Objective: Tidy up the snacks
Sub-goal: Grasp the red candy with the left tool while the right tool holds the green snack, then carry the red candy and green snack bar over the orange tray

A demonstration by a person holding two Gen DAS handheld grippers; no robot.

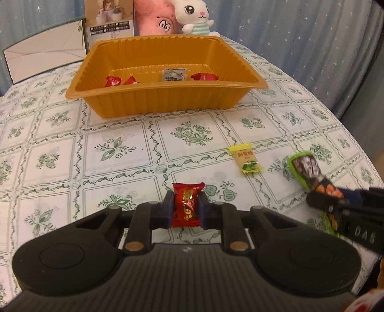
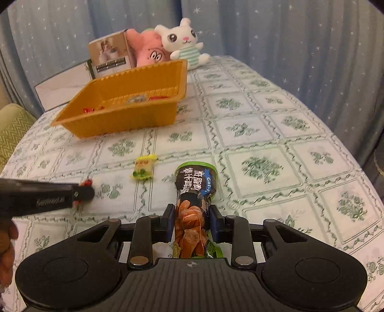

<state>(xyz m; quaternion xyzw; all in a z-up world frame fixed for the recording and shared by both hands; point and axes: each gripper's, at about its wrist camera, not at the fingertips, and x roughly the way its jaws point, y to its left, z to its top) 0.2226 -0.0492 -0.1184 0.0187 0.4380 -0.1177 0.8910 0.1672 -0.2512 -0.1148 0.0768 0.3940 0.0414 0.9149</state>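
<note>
My left gripper [image 1: 186,204] is shut on a red wrapped candy [image 1: 186,204], held just above the tablecloth; it also shows at the left of the right wrist view [image 2: 84,193]. My right gripper [image 2: 192,220] is shut on a green and black snack packet [image 2: 195,189]; the packet also shows in the left wrist view [image 1: 308,169]. A yellow wrapped candy [image 1: 245,160] lies on the cloth between the grippers, also seen in the right wrist view [image 2: 143,166]. The orange tray [image 1: 168,98] stands further back and holds several red candies [image 1: 112,81] and a pale packet [image 1: 174,74].
Behind the tray [image 2: 100,124] stand a cardboard box [image 1: 109,21], a pink plush toy [image 1: 156,18] and a white rabbit plush [image 1: 193,16]. A white folded box [image 1: 45,55] sits at the back left. The round table's edge curves off right, with blue starred curtains [image 2: 300,36] behind.
</note>
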